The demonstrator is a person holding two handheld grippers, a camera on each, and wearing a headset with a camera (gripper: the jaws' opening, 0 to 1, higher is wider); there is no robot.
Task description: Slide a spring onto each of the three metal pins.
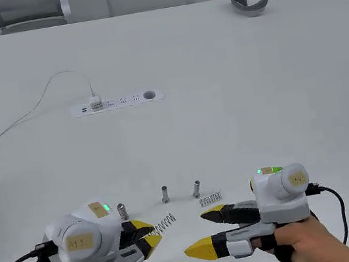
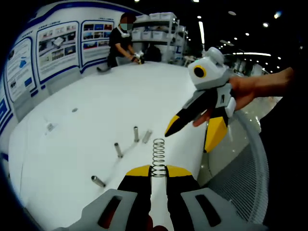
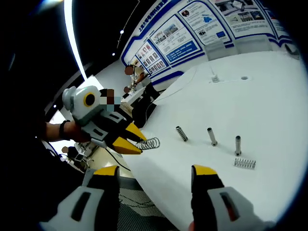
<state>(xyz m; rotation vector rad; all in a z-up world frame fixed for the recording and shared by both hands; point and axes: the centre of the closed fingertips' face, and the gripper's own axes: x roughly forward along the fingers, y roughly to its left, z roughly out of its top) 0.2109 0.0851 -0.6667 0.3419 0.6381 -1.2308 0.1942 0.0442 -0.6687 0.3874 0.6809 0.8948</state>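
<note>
The left tongs (image 2: 158,170) grip a spring (image 2: 158,151); the right tongs (image 1: 196,234) gape wide, empty.
The spring is pinched by one end, in the air on the near side of the middle pin (image 1: 165,193). A loose spring (image 1: 210,199) lies on the worktop (image 1: 222,97) to the right of that pin; the left pin (image 1: 122,211), on its other side, wears a coil.

I see three pins (image 1: 165,193) in a row on the desk (image 1: 242,94), a loose spring (image 1: 210,198) just right, the power strip (image 1: 117,102) well behind.
</note>
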